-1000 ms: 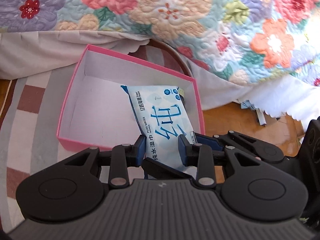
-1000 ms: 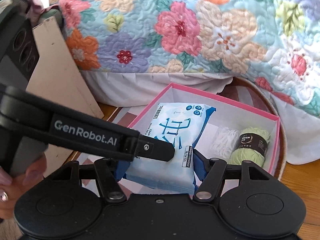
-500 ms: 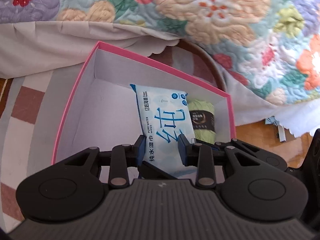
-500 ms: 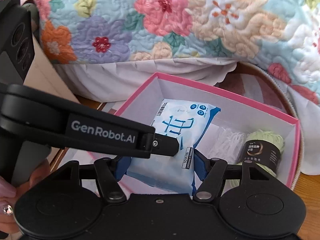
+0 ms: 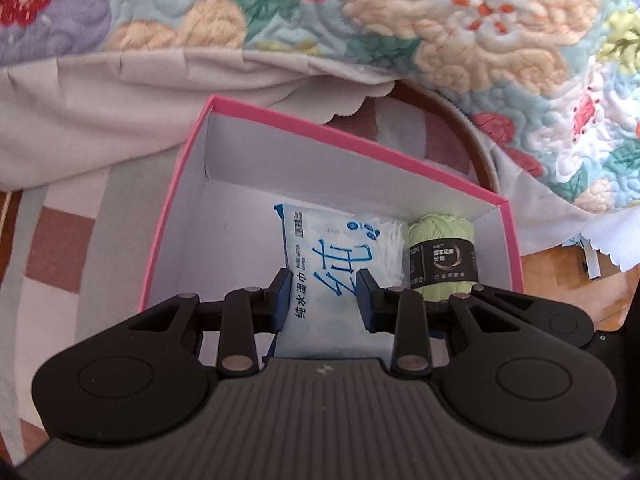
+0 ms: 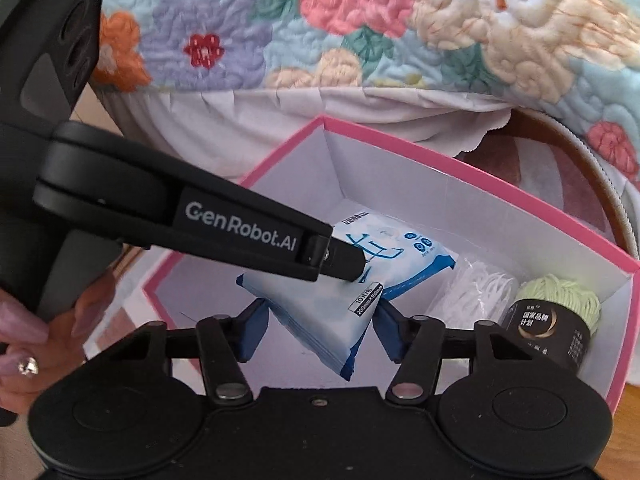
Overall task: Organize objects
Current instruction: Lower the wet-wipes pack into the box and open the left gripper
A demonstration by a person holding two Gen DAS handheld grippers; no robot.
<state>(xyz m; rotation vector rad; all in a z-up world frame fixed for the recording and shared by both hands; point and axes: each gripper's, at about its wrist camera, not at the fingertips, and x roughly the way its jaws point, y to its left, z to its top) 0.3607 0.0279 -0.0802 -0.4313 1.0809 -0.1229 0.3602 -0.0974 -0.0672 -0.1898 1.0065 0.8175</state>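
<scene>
Wipes pack (image 5: 332,276) over pink box (image 5: 360,136)

Your 2 grippers, left (image 5: 322,300) and right (image 6: 316,330), both clamp it, right jaws just closing; blue-white pack, long axis pointing toward the far wall.

A quilted bedspread (image 5: 440,40) with big pink, peach and purple flowers fills the top of both views. A pale scalloped bed skirt (image 5: 100,112) hangs below it onto a checked rug (image 5: 56,248) with reddish squares. Wooden floor (image 5: 560,276) shows at the right.
</scene>
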